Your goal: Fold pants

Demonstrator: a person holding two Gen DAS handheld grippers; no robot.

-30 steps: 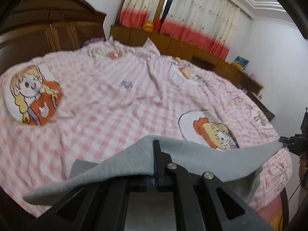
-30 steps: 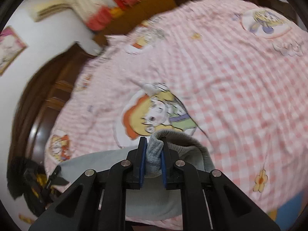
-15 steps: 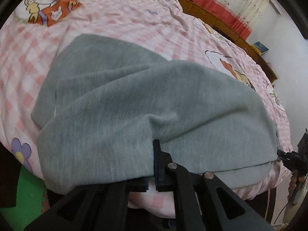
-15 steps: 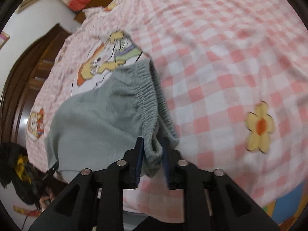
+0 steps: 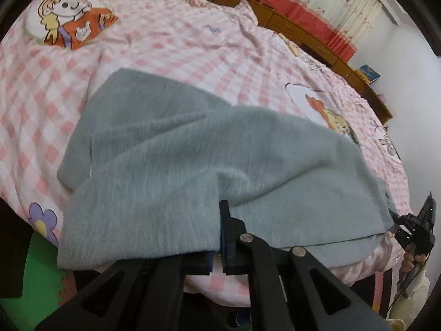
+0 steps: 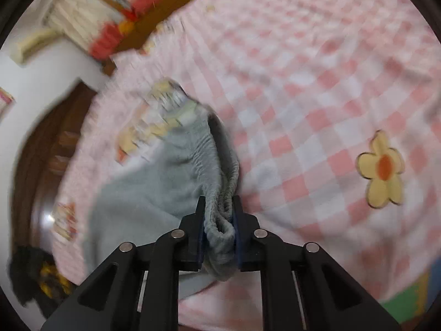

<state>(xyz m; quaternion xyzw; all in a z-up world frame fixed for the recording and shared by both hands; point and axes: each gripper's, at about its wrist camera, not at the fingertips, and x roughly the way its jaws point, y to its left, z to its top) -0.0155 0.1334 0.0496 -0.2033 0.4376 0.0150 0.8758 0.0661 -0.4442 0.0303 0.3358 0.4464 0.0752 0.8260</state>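
We are viewing the grey pants lying across the pink checked bed, filling the centre and lower half of the left wrist frame, with one layer doubled over another. The left gripper is pinching the near fabric edge at lower centre, its jaws narrow on the cloth. In the right wrist frame the right gripper is clamping the gathered elastic waistband at lower centre, jaws closed on the bunched band. We are judging the task as partly done: one lengthwise fold appears laid, while the ends are not yet released and any further folds are outstanding. Compared with half a second ago, the pants are sitting slightly farther up the left frame, more bedspread is showing at the upper left, and the right view is blurring and showing the waistband closer to the jaws. One second ago the cloth was being held aloft above the bed
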